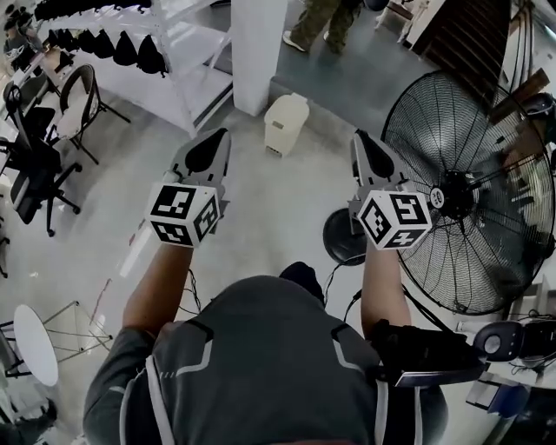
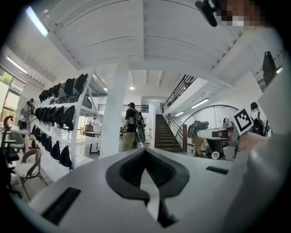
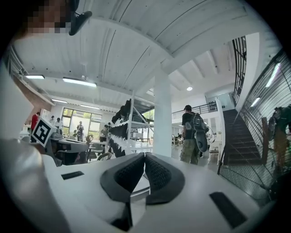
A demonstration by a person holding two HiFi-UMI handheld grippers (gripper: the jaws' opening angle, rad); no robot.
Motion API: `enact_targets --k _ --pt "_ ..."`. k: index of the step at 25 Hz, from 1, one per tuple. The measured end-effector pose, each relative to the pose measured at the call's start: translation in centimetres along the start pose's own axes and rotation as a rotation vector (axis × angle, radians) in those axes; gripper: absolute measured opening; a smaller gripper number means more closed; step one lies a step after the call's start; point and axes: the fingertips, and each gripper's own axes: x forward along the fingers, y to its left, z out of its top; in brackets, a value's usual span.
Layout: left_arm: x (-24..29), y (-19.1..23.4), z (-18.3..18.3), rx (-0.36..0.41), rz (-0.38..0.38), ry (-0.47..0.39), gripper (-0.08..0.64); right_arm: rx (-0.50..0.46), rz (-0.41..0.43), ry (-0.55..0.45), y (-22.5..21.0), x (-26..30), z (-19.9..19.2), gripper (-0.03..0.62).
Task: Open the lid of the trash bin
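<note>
A cream-coloured trash bin (image 1: 286,122) with its lid down stands on the grey floor beside a white pillar (image 1: 258,48), some way ahead of both grippers. My left gripper (image 1: 211,143) is held level to the bin's left and nearer to me, its dark pads pressed together with nothing between them. My right gripper (image 1: 366,146) is held level to the bin's right, also shut and empty. In the left gripper view the shut jaws (image 2: 145,151) point toward the pillar (image 2: 113,113); the bin is hidden there. The right gripper view shows its shut jaws (image 3: 144,155) and no bin.
A large black floor fan (image 1: 469,191) stands close on the right, its round base (image 1: 343,235) by my right arm. A white rack with black bags (image 1: 165,52) and chairs (image 1: 78,100) are at left. A person (image 1: 321,22) walks beyond the pillar. Stairs (image 2: 164,133) rise farther back.
</note>
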Motion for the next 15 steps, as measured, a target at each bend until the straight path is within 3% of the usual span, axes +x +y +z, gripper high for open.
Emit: enact_targets --k 9,15 --pt "6.2 4.4 -1.5 0.001 0.042 0.022 0.009 0.009 0.056 0.001 -2.6 8.5 -1.8 0.028" --pt "13.0 7.4 -0.3 -0.003 0.088 0.022 0.009 -0.006 0.072 0.002 -7.3 15.9 -1.6 0.028"
